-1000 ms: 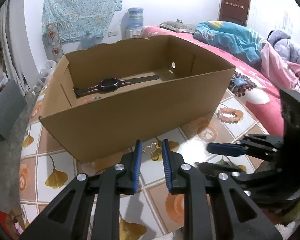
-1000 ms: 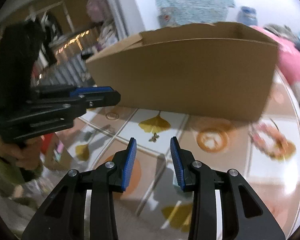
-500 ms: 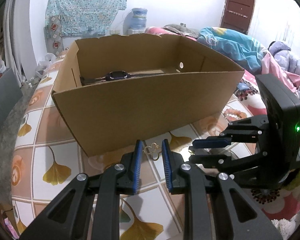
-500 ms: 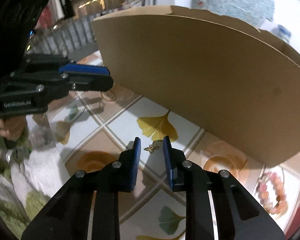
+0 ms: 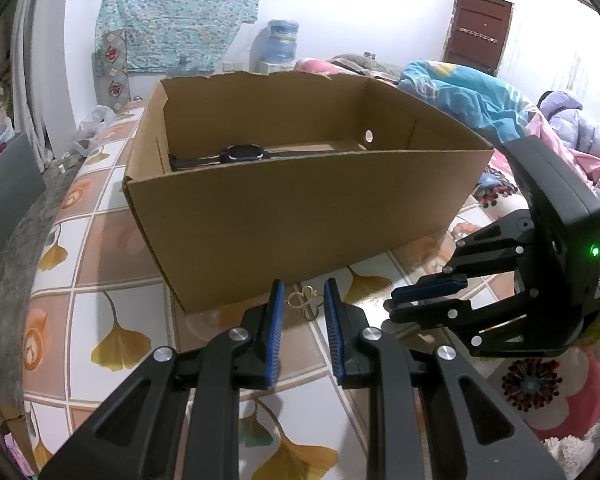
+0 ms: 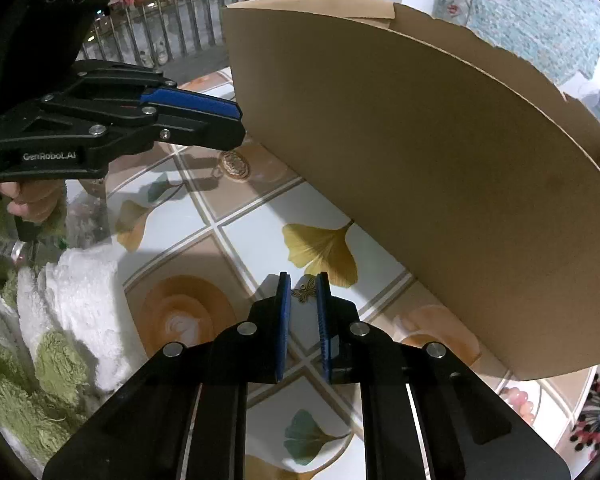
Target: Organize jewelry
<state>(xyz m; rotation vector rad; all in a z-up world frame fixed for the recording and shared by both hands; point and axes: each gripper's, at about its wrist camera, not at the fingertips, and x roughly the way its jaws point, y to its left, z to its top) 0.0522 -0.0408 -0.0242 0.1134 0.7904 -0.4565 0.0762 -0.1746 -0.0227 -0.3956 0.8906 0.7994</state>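
Closing the right gripper [image 6: 302,286] on a small butterfly charm [image 6: 305,293] at lower centre — pads not yet pressing. Holding the left gripper [image 5: 301,300] narrow around a wire clover charm [image 5: 305,301]. Next, probably: lifting both into the box [image 5: 300,216] above.

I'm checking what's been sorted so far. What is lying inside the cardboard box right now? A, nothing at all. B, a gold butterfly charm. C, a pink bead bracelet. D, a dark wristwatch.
D: the left wrist view shows a dark wristwatch lying flat on the floor of the cardboard box, while the butterfly charm sits outside on the tablecloth.
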